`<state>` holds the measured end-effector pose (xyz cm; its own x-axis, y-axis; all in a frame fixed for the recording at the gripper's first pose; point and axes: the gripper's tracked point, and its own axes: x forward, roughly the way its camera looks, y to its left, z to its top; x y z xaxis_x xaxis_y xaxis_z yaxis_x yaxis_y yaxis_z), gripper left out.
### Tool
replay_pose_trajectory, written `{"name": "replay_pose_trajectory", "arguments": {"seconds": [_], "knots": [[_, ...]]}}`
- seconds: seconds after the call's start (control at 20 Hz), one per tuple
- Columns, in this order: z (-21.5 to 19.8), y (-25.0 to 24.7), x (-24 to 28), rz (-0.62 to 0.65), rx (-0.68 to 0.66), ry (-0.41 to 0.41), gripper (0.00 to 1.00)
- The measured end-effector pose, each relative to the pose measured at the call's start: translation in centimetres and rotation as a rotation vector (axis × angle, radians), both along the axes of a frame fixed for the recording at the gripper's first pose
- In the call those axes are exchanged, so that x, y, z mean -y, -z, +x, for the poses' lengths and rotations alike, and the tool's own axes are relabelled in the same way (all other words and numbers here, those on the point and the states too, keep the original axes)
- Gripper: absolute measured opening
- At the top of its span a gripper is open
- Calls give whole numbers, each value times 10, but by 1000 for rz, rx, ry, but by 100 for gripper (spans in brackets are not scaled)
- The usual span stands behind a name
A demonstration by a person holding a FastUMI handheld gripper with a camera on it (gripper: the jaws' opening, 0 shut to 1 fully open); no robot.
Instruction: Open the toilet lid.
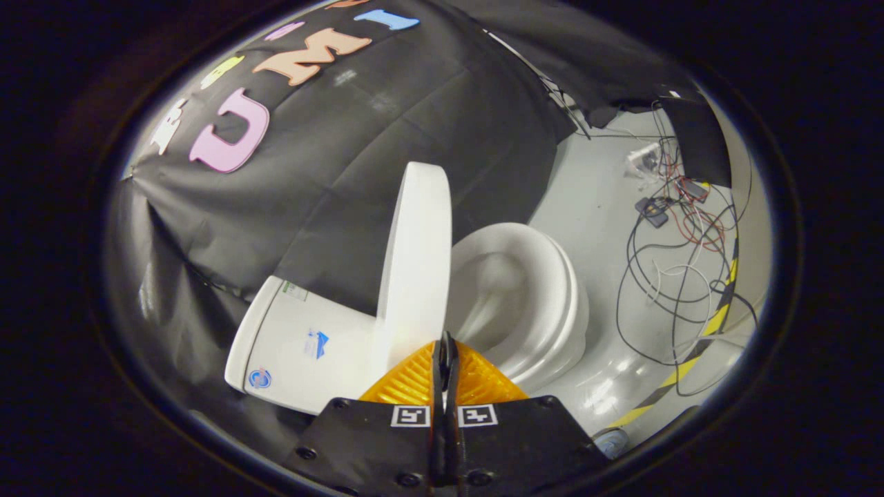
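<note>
A white toilet stands against the black cloth wall. Its lid [416,262] is raised upright, edge-on to me, between the tank [297,345] and the seat ring [545,304] with the open bowl [497,290]. My gripper [445,342] sits just in front of the lid's lower edge. Its two fingers are pressed together with nothing between them, and the tips sit close to the lid's edge; whether they touch it I cannot tell.
A tangle of black, red and white cables [680,255] lies on the pale floor beyond the bowl. A yellow-and-black striped tape line [697,345] runs along the floor there. A small dark box [652,210] sits among the cables.
</note>
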<state>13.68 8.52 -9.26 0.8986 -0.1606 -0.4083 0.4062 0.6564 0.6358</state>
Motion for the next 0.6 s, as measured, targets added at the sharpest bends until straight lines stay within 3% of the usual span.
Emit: {"name": "replay_pose_trajectory", "arguments": {"seconds": [0.6], "knots": [[4,-37,-24,-100,51,-6,0]]}}
